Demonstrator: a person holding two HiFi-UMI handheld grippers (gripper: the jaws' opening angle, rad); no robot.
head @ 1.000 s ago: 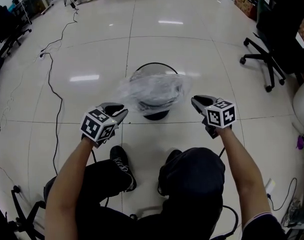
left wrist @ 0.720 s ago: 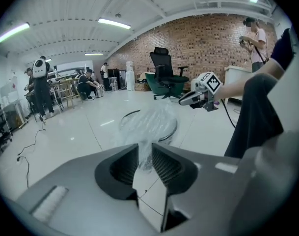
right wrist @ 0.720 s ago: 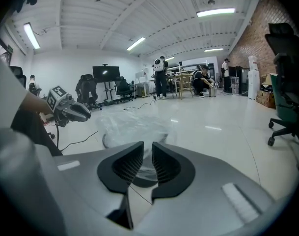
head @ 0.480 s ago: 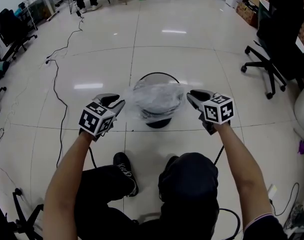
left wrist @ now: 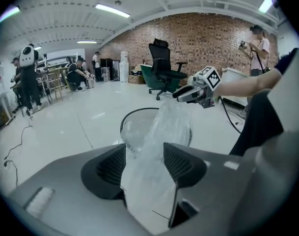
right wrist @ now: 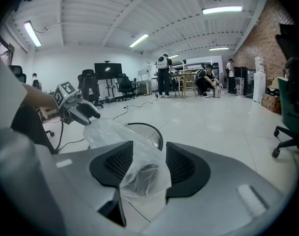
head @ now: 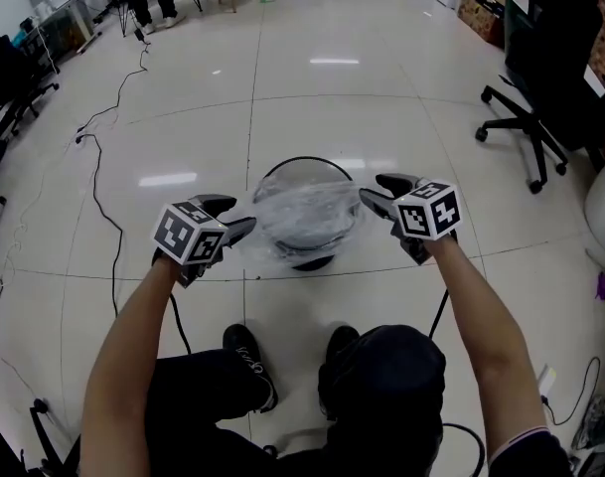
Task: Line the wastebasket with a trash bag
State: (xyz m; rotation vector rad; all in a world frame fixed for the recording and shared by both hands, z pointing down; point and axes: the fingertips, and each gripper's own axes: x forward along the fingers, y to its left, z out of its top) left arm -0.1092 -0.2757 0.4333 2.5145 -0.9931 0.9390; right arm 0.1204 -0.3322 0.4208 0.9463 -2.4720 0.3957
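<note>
A black wire-mesh wastebasket (head: 304,159) stands on the floor in front of me. A clear trash bag (head: 307,212) is spread over its mouth, drawn out sideways between my two grippers. My left gripper (head: 234,215) sits at the basket's left side and my right gripper (head: 375,189) at its right. In the left gripper view the bag film (left wrist: 154,146) runs between the wide-set jaws (left wrist: 144,156) toward the basket (left wrist: 134,113). In the right gripper view bunched film (right wrist: 139,181) lies between the jaws (right wrist: 144,166). Both pairs of jaws have just been opening, and the film lies loose between them.
A black office chair (head: 540,97) stands at the right. A black cable (head: 98,167) snakes over the tiled floor at the left. My shoes (head: 247,351) are just behind the basket. Several people work at tables far off (left wrist: 26,77).
Both grippers moved forward to the basket's sides, carrying the bag with them. The bag now lies flatter over the basket mouth. Both pairs of jaws stand wider apart.
</note>
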